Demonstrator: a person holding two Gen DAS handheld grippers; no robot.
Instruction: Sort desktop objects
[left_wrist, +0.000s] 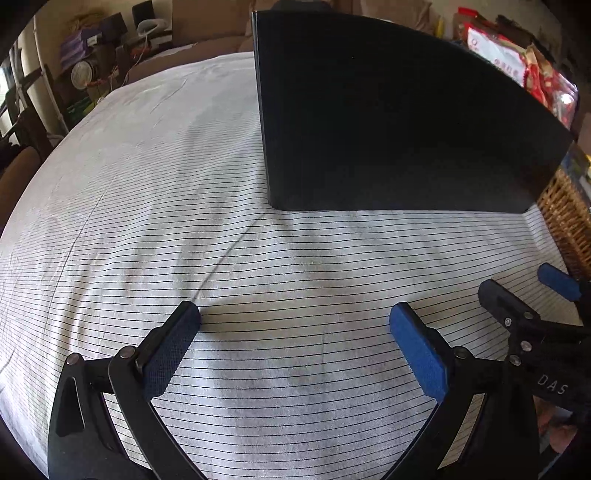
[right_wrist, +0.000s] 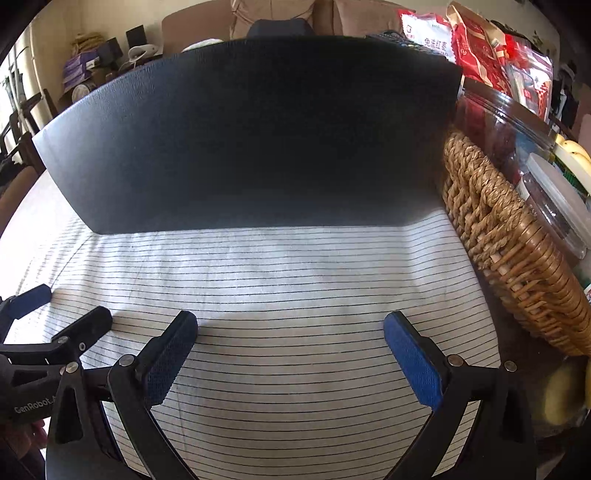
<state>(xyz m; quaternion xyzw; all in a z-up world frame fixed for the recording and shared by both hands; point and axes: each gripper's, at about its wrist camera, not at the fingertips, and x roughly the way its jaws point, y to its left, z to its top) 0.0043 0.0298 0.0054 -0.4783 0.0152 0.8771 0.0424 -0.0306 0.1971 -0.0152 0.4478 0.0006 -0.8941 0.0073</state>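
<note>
Left wrist view shows a large black box (left_wrist: 388, 133) standing upright on the striped cloth (left_wrist: 184, 221) that covers the worktop, well ahead of the left hand-held gripper (left_wrist: 295, 350). That gripper hangs above the cloth with its blue-padded fingers (left_wrist: 417, 350) spread wide and nothing between them. The right hand-held gripper (right_wrist: 290, 354) is just as wide open and empty, facing the broad side of the same box, which sits just beside a woven basket (right_wrist: 517, 258) holding jars and packets.

What the box is exactly cannot be told; only flat, matt, faintly textured dark panels show, and its inside is hidden. It looks stiff and not fragile, probably light if empty, though its contents are unknown. The panels are far too broad for either gripper to span, so a hold across the body seems ruled out. The best purchase is likely the thin top rim or a vertical edge, one gripper pinching each end to keep it from swinging. The textured surface should give the pads fair friction.
</note>
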